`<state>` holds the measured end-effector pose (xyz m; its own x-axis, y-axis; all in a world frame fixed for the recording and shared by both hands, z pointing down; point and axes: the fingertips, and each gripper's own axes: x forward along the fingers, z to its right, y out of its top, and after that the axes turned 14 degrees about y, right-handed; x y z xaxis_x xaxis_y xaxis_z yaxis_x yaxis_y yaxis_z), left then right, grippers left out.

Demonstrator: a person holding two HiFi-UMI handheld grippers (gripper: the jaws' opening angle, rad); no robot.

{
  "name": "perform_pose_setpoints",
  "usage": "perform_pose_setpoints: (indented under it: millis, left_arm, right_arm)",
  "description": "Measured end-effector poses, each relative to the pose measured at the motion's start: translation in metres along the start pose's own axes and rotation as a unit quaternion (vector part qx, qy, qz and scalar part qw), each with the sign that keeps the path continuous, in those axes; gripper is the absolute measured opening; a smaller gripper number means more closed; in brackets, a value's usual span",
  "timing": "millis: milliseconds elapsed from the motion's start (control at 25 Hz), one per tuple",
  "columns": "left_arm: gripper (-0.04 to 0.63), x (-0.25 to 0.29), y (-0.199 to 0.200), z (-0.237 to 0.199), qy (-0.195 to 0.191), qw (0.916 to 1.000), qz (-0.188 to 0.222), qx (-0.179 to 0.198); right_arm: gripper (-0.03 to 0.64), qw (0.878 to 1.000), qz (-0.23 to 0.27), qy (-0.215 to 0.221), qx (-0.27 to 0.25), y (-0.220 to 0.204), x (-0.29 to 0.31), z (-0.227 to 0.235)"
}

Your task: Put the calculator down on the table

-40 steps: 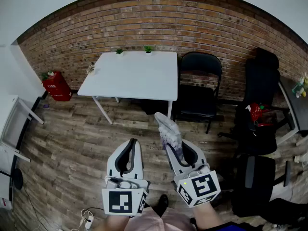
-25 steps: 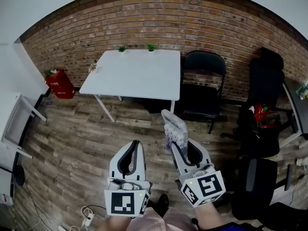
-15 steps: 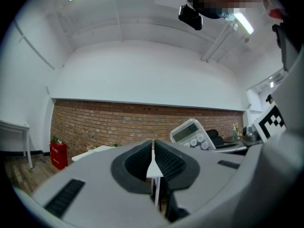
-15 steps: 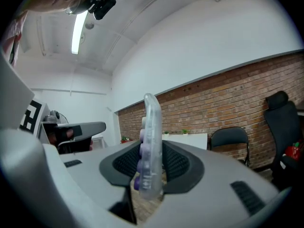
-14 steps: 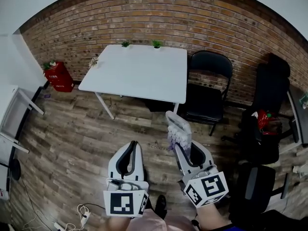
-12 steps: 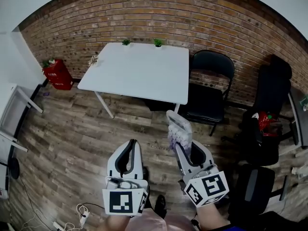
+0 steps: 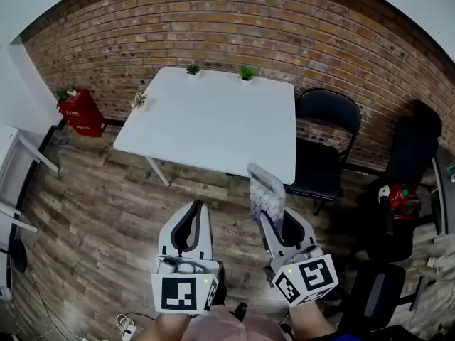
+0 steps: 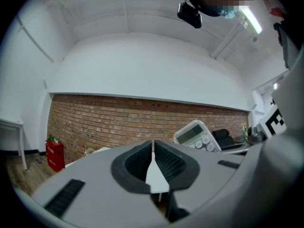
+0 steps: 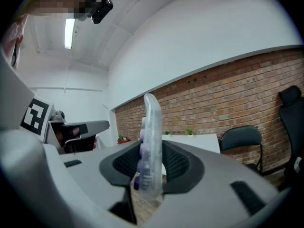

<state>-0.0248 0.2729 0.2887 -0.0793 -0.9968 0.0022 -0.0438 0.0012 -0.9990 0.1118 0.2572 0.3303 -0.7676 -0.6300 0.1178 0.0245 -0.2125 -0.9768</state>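
A pale calculator point(image 7: 266, 189) with purple keys stands on edge, its lower end pinched by my right gripper point(image 7: 271, 217). In the right gripper view the calculator point(image 9: 151, 141) rises upright from the right gripper point(image 9: 151, 164), with both pads pressed on its sides. My left gripper point(image 7: 193, 210) hangs beside it at the left, shut and holding nothing. Its pads meet in the left gripper view point(image 8: 153, 148), where the calculator point(image 8: 197, 134) shows at the right. The white table point(image 7: 213, 123) stands ahead against the brick wall. Both grippers are over the wooden floor, short of its near edge.
Two small green plants point(image 7: 193, 69) point(image 7: 246, 72) sit at the table's far edge, with a small dried sprig point(image 7: 138, 101) at its left edge. A black folding chair point(image 7: 323, 155) stands right of the table, a black office chair point(image 7: 412, 155) farther right. A red box point(image 7: 75, 112) rests by the wall.
Both grippers have travelled forward toward the table, which now looks larger and nearer. The calculator stays clamped in the right gripper, and the left gripper stays shut.
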Motion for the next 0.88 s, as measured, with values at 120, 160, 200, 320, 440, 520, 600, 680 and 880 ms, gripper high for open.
perform_pose_setpoints:
  millis: [120, 160, 200, 320, 440, 520, 600, 680, 880]
  left_arm:
    - [0.025, 0.03, 0.007, -0.014, -0.005, 0.9999, 0.009, 0.002]
    - [0.025, 0.039, 0.009, -0.019, -0.006, 0.9999, 0.012, 0.002]
    - [0.025, 0.048, 0.011, -0.023, -0.008, 0.9998, 0.015, 0.003]
    - [0.025, 0.071, 0.016, -0.033, -0.014, 0.9996, 0.022, 0.004]
    - [0.025, 0.092, 0.016, -0.037, -0.02, 0.9995, 0.024, 0.004]
    - [0.025, 0.104, 0.012, -0.037, -0.026, 0.9995, 0.02, 0.005]
    - [0.025, 0.114, 0.008, -0.034, -0.034, 0.9993, 0.014, 0.007]
    - [0.025, 0.124, 0.002, -0.032, -0.039, 0.9992, 0.008, 0.01]
    - [0.025, 0.15, -0.009, -0.025, -0.048, 0.9986, -0.002, 0.019]
  right_arm:
    - [0.127, 1.0, 0.008, -0.005, -0.007, 0.013, 0.029, 0.01]
    - [0.127, 1.0, 0.01, -0.007, -0.01, 0.016, 0.037, 0.013]
    - [0.127, 1.0, 0.012, -0.009, -0.012, 0.02, 0.045, 0.016]
    - [0.127, 0.999, 0.019, -0.019, -0.017, 0.029, 0.063, 0.025]
    - [0.127, 0.999, 0.022, -0.027, -0.02, 0.034, 0.076, 0.035]
    - [0.127, 0.999, 0.022, -0.033, -0.018, 0.035, 0.083, 0.043]
    - [0.129, 0.999, 0.023, -0.04, -0.014, 0.035, 0.088, 0.053]
    - [0.127, 0.999, 0.022, -0.045, -0.01, 0.035, 0.093, 0.061]
    - [0.127, 0.998, 0.019, -0.055, 0.001, 0.029, 0.106, 0.085]
